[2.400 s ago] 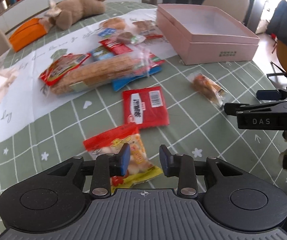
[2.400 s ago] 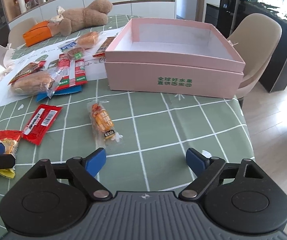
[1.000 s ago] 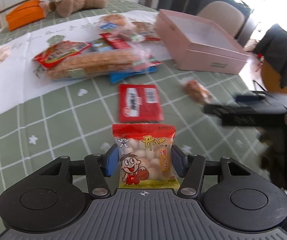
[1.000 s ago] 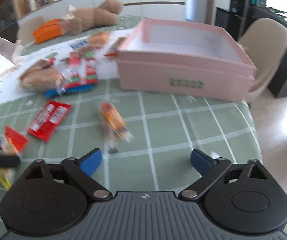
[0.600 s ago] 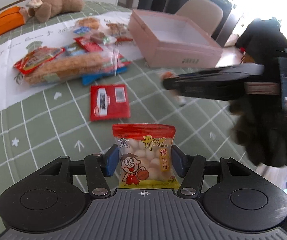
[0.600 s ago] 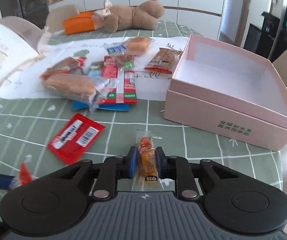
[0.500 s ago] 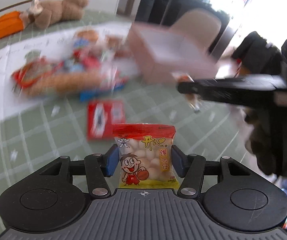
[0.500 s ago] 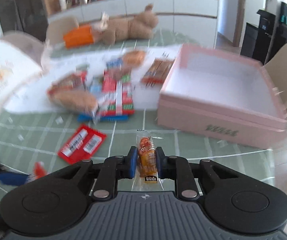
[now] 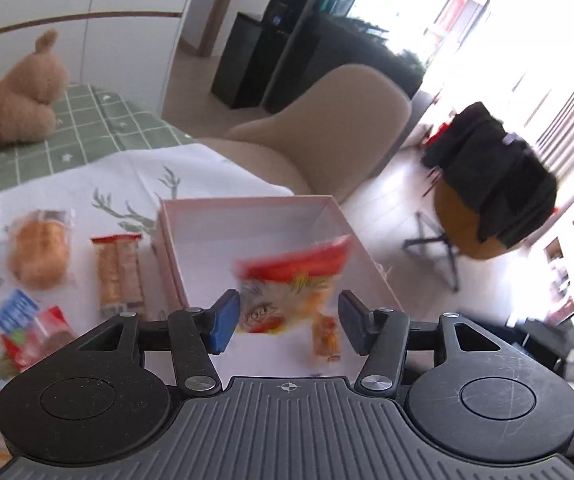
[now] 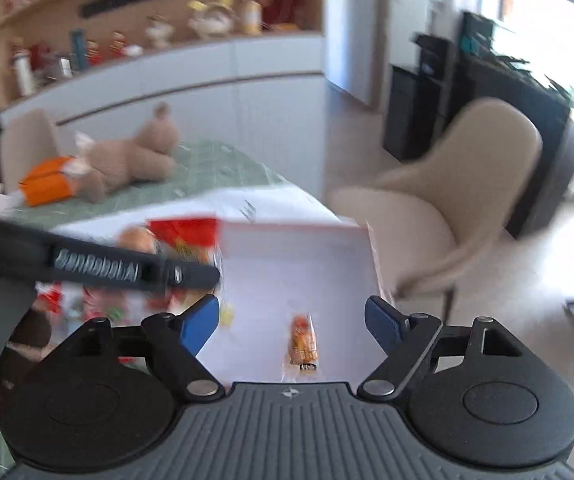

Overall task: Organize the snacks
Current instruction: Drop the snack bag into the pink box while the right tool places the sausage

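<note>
Left gripper (image 9: 289, 322) stands open over the pink box (image 9: 275, 204); the red-and-yellow snack bag (image 9: 291, 288) is blurred between its fingers, clear of both pads. Right gripper (image 10: 291, 325), jaws just opened wide, grips nothing; the orange candy (image 10: 303, 340) lies on the box floor near its near edge.

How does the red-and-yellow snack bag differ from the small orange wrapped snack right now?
Size: the red-and-yellow bag is far wider than the small orange snack.
Place: the orange snack lies flat on the white floor of the pink box, while the bag is up between the left gripper's fingers, over the box.
Pose: the bag is tilted and motion-blurred, while the orange snack looks sharp and straight.
Both are snack packets at the same box.
</note>
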### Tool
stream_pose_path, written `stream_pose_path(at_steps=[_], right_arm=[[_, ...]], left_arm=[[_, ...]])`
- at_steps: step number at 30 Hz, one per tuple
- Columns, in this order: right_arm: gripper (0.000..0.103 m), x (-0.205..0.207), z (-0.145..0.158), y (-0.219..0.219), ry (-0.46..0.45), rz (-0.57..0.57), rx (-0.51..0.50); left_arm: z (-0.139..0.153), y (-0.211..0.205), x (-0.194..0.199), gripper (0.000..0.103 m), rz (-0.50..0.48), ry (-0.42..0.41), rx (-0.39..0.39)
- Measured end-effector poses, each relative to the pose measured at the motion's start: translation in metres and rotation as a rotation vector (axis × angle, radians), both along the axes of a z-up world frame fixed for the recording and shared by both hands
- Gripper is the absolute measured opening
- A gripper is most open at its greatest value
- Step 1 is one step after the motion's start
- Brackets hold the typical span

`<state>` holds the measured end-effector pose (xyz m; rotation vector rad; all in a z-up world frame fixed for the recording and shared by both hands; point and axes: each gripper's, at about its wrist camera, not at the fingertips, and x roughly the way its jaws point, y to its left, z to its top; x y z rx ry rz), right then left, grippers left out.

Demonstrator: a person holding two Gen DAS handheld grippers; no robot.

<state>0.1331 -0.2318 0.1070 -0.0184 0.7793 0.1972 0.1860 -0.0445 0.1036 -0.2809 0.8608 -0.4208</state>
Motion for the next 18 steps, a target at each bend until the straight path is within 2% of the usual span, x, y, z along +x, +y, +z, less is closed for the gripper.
stream_pose_path(at_steps=[3, 5, 7, 11, 14, 18], right_arm=[[0.091, -0.019, -0.027, -0.005, 0.031, -0.013, 0.050], [0.091, -0.028, -0.043, -0.001, 0.066, -0.009, 0.040], [0.091, -0.032, -0.058, 0.009, 0.105, -0.002, 0.033], [0.091, -0.036, -0.080, 0.025, 0.153, -0.020, 0.049], [0.091, -0.039, -0.082, 0.041, 0.126, -0.001, 0.034], [0.091, -0.030, -0.091, 0.068, 0.191, 0.107, -0.020]], left_arm=[[-0.011, 0.009, -0.017, 0.059, 0.009, -0.006, 0.044], [-0.016, 0.012, -0.029, 0.059, -0.026, -0.016, 0.108], [-0.016, 0.022, -0.046, 0.059, -0.027, -0.025, 0.127], [-0.016, 0.061, -0.084, 0.059, 0.118, -0.046, 0.120], [-0.022, 0.087, -0.107, 0.059, 0.253, -0.046, 0.166], [-0.045, 0.102, -0.108, 0.059, 0.255, -0.010, 0.260]])
